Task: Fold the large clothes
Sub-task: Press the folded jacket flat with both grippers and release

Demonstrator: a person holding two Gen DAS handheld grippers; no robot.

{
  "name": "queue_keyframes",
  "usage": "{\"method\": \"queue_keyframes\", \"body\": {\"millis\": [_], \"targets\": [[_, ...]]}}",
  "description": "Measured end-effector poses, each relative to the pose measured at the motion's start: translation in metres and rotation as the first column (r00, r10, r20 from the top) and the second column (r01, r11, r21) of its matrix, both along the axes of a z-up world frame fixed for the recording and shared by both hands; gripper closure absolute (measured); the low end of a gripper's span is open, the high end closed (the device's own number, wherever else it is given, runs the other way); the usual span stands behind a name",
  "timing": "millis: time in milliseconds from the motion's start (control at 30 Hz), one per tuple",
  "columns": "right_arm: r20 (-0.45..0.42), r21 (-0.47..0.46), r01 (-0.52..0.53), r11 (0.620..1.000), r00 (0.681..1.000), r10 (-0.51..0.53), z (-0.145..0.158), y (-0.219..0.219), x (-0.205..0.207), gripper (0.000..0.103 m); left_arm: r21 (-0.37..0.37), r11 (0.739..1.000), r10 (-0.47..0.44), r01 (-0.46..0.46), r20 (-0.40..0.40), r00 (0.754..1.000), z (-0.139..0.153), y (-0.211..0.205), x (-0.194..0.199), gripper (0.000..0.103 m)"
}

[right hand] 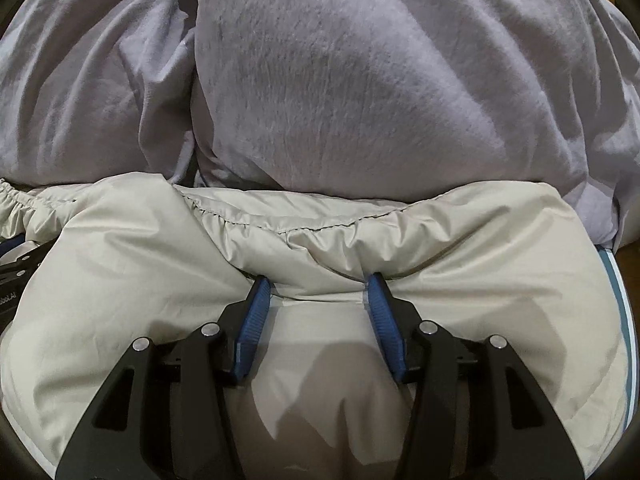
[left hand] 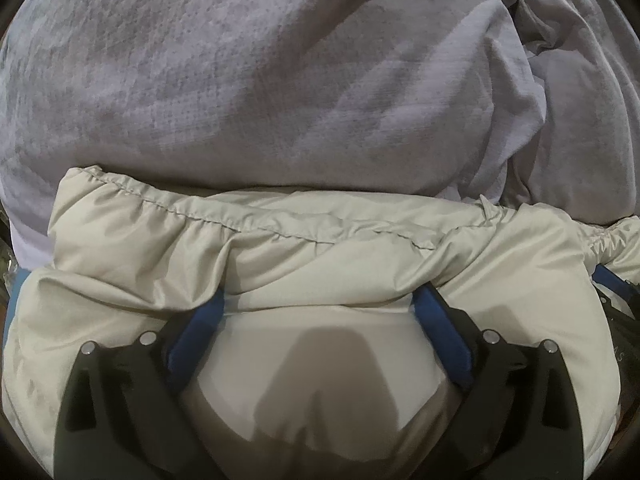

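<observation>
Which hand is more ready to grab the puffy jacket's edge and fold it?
Probably the right. The right gripper has its blue fingers closer together around a ridge of the beige jacket below the gathered hem. The left gripper is spread much wider, so it has further to close.

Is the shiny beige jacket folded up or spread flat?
Folded, at least partly: the beige jacket has one puffy layer doubled over another, its stitched hem on top. How many folds, cannot tell.

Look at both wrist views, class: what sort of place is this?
Probably a bedroom, with work done on a bed. A grey waffle-textured blanket and a plush grey pillow lie behind the cream puffer jacket being folded.
</observation>
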State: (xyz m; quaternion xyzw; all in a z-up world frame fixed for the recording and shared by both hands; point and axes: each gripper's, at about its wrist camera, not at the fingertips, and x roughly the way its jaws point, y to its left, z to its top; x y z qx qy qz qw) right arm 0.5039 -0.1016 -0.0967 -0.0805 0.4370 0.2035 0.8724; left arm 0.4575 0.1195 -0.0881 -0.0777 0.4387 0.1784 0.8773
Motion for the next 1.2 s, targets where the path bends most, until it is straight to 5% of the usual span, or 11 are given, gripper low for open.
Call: {"method": "queue_keyframes", "body": {"millis": [600, 767, 967, 1200], "targets": [[0.021, 0.0, 0.001, 1.0, 1.0, -0.001, -0.033, 0.02, 0.004, 0.049, 0.015, 1.0, 0.024, -0.024, 0.017, 1.0, -0.027, -0.001, 0.003, 0.004], [-0.032, 0.016, 0.01, 1.0, 0.999, -0.009, -0.018, 0.009, 0.0, 0.047, 0.011, 1.0, 0.025, -0.025, -0.007, 1.0, -0.006, 0.002, -0.013, 0.005], [0.037, 0.054, 0.079, 0.995, 0.996, -0.081, 0.011, -0.034, -0.014, 0.047, 0.035, 0.998, 0.041, -0.043, 0.038, 0.998, 0.023, 0.017, -0.046, 0.005], [0.046, 0.011, 0.157, 0.987, 0.986, -0.158, 0.003, -0.069, -0.011, 0.047, 0.087, 0.984, 0.149, -0.152, 0.042, 0.988, 0.028, 0.055, -0.063, 0.005]]}}
